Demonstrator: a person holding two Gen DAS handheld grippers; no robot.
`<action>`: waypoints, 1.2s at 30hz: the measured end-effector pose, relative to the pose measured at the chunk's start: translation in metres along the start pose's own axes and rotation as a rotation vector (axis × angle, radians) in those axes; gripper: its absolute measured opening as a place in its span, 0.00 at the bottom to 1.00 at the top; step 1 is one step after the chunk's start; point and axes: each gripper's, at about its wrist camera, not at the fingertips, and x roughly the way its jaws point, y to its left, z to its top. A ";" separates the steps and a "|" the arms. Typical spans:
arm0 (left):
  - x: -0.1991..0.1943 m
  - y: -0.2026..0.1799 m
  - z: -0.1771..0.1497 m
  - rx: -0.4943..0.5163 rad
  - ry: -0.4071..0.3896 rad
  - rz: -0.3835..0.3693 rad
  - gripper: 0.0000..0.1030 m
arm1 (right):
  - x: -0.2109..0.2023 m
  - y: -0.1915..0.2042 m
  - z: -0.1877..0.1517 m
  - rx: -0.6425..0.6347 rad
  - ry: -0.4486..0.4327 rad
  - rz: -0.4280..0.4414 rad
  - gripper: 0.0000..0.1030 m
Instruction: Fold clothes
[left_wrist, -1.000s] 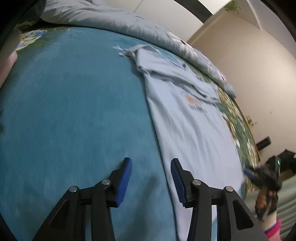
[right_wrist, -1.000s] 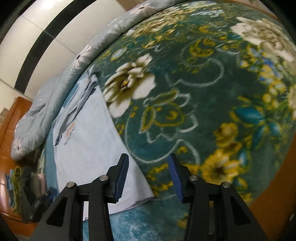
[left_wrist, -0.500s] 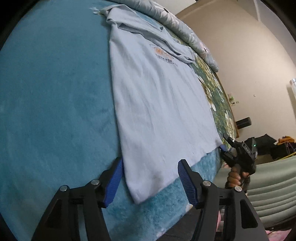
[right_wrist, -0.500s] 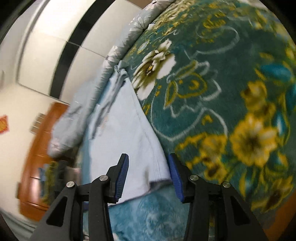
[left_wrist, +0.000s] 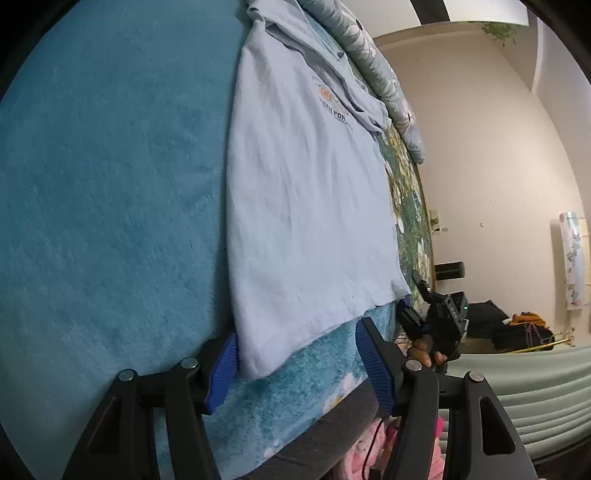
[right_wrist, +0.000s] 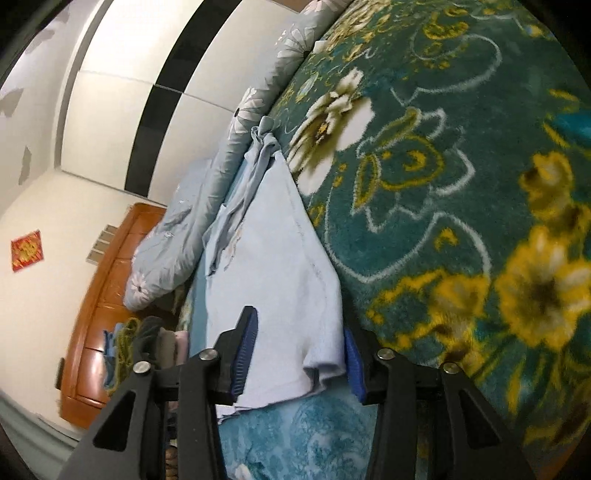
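Both fisheye views bend hard toward the edges, with black vignetting in the corners, so the bed curves like a dome and the pale wall (left_wrist: 491, 155) bows. The light is soft, even indoor light with no glare; only faint shadows sit under the hem of the light blue T-shirt (left_wrist: 306, 206) and between the finger pads. The left wrist view is fairly sharp in the middle, while the right wrist view shows motion blur on the floral blanket (right_wrist: 480, 221), most at its right and lower edges.
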 end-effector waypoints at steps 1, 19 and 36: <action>0.001 0.000 0.000 -0.007 0.000 -0.005 0.61 | -0.001 -0.002 0.000 0.009 0.001 -0.003 0.34; -0.039 0.007 -0.028 -0.033 -0.116 0.026 0.04 | -0.030 0.021 -0.016 0.010 -0.061 0.006 0.04; -0.081 -0.021 0.012 0.150 -0.223 0.000 0.04 | -0.043 0.057 -0.011 -0.007 -0.082 0.086 0.04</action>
